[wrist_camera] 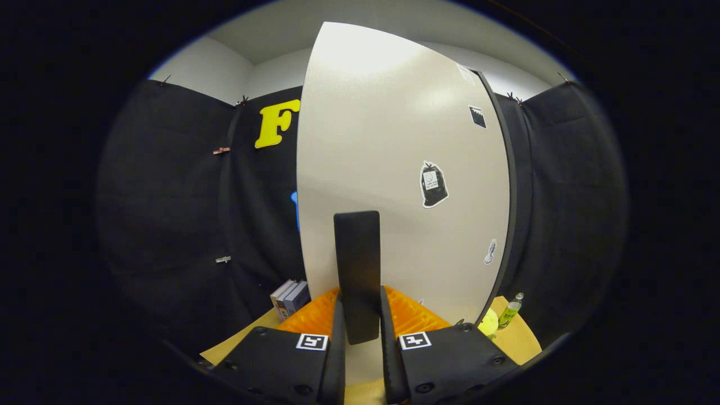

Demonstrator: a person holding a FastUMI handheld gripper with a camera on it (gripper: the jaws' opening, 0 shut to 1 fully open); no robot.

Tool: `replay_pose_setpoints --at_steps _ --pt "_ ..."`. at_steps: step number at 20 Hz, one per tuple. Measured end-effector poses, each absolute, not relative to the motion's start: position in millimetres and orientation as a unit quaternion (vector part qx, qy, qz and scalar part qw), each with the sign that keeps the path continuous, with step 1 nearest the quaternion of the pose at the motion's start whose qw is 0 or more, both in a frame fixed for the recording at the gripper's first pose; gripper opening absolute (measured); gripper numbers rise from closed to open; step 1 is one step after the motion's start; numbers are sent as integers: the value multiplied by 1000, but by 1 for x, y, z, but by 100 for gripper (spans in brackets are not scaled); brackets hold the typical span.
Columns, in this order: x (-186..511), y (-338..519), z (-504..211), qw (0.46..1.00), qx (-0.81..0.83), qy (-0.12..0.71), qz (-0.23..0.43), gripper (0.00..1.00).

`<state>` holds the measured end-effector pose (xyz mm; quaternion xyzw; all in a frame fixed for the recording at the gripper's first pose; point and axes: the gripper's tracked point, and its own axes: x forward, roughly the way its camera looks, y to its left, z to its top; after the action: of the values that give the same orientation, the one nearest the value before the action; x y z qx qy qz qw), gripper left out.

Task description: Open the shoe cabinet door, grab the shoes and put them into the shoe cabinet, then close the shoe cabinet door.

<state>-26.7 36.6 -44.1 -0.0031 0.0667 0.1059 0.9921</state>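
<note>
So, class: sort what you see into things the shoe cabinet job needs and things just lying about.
Job: cabinet door; its black handle, held between the fingers of the claw.

Lying about: boxes beyond the left finger; green bottle past the door's right edge; stickers on the door.

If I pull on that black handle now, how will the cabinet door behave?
The door looks like a rigid flat panel, so it should swing, not flex. The handle sits between the gripper fingers; its smooth face may slip unless clamped firmly.
</note>
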Motion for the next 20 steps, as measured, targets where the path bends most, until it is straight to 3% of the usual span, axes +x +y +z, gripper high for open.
replay_pose_setpoints --at_steps 9,20 --pt "-82 -28 -32 992 3 69 108 31" --pt "-127 -112 -22 996 19 71 59 30"
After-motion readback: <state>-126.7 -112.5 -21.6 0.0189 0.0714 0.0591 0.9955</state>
